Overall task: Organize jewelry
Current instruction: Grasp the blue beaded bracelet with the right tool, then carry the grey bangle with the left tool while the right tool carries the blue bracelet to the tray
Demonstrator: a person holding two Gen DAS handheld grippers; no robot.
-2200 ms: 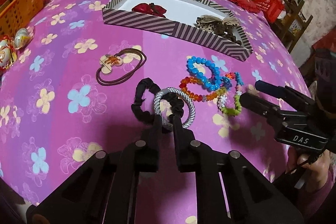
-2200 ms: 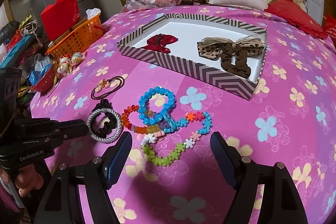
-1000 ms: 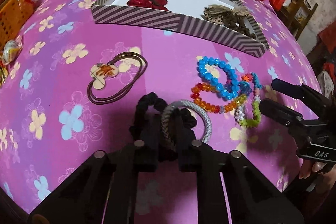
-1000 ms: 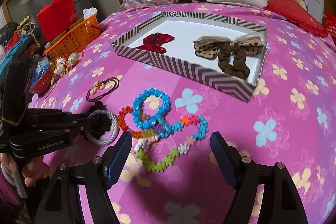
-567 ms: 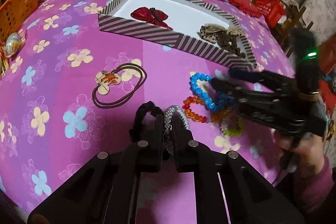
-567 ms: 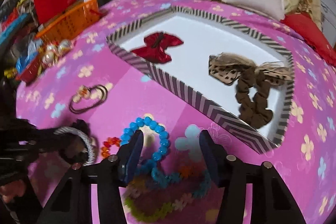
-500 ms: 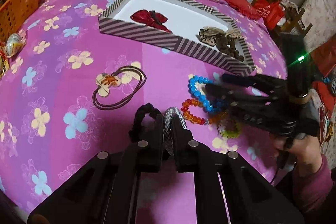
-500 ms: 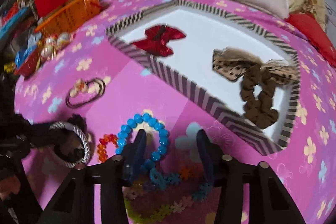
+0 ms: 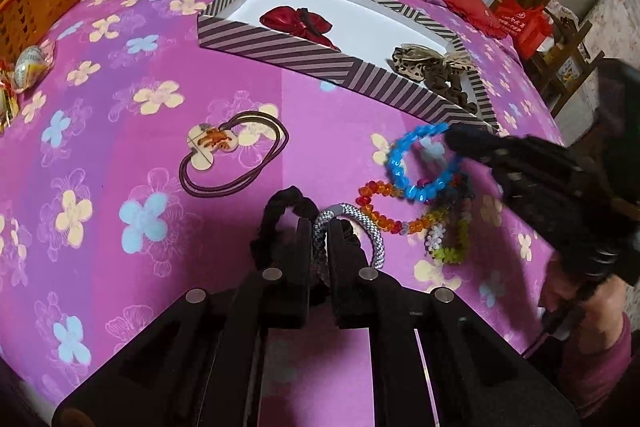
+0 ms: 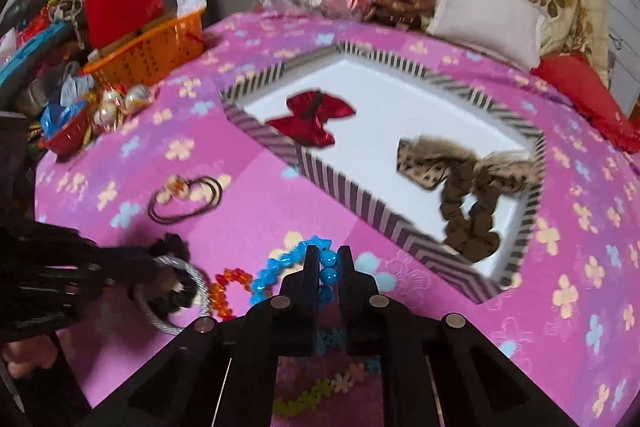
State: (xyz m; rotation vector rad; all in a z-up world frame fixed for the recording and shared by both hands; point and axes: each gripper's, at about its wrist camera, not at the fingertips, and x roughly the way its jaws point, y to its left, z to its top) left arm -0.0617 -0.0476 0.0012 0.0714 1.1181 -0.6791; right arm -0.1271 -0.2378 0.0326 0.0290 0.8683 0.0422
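- While the right claw (image 10: 327, 269) pinches the blue bead bracelet (image 10: 286, 263), the striped box (image 10: 352, 201) lies at one o'clock, near.
- The left claw (image 9: 319, 235) grips the silver bangle (image 9: 362, 223).

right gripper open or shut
Shut: in its own view the right gripper pinches the blue bracelet between its fingers.

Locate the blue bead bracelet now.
Blue bead bracelet: pinched in the right tongs, just before the striped tray, right of the orange bead bracelet.
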